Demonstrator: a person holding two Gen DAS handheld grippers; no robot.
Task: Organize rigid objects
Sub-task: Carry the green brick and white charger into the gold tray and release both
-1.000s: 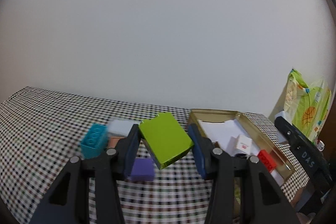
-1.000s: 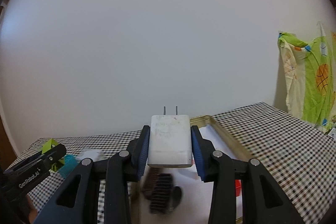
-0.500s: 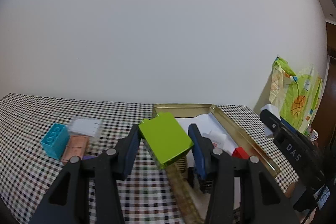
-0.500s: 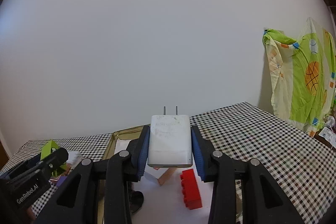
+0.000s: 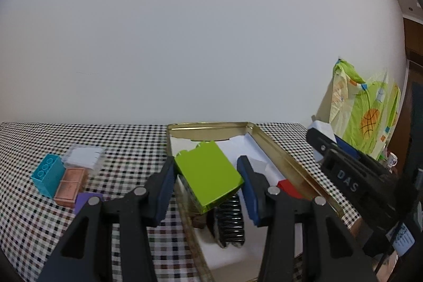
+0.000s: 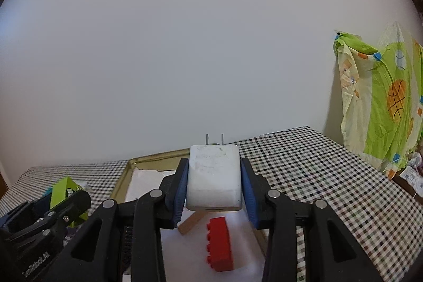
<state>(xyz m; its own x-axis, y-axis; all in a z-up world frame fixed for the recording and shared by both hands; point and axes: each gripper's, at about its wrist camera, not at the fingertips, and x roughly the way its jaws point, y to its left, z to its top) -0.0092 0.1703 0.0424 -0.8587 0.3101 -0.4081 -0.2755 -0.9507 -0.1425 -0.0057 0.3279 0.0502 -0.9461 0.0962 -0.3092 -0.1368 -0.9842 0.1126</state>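
The green block (image 5: 208, 177) was clamped tilted between the blue pads of the left gripper (image 5: 208, 189), held above the near left part of the gold tray (image 5: 290, 163), over its left rim. The white charger (image 6: 214, 177) sat squarely in the closed right gripper (image 6: 214, 186), prongs pointing away, held over the tray's middle; both grippers were pressed firmly against what they carried. The tray lay on the checkered desk (image 5: 127, 139) toward its right side, lined with white paper. Inside it a red brick (image 6: 219, 245) lay on the paper toward the right rim, a tan wooden stick (image 6: 191, 222) lay just beside the brick, partly hidden beneath the charger, and a black ribbed piece (image 5: 230, 218) lay at the near end under the green block. On the desk left of the tray, well apart from it, a teal brick (image 5: 49, 177), a copper-coloured block (image 5: 71, 183) touching it, a purple block (image 5: 86, 200) just nearer and a clear case of white pieces (image 5: 84, 156) at the far side formed a cluster. A bright green patterned cloth (image 6: 380, 102) hung by the wall past the desk's right edge.
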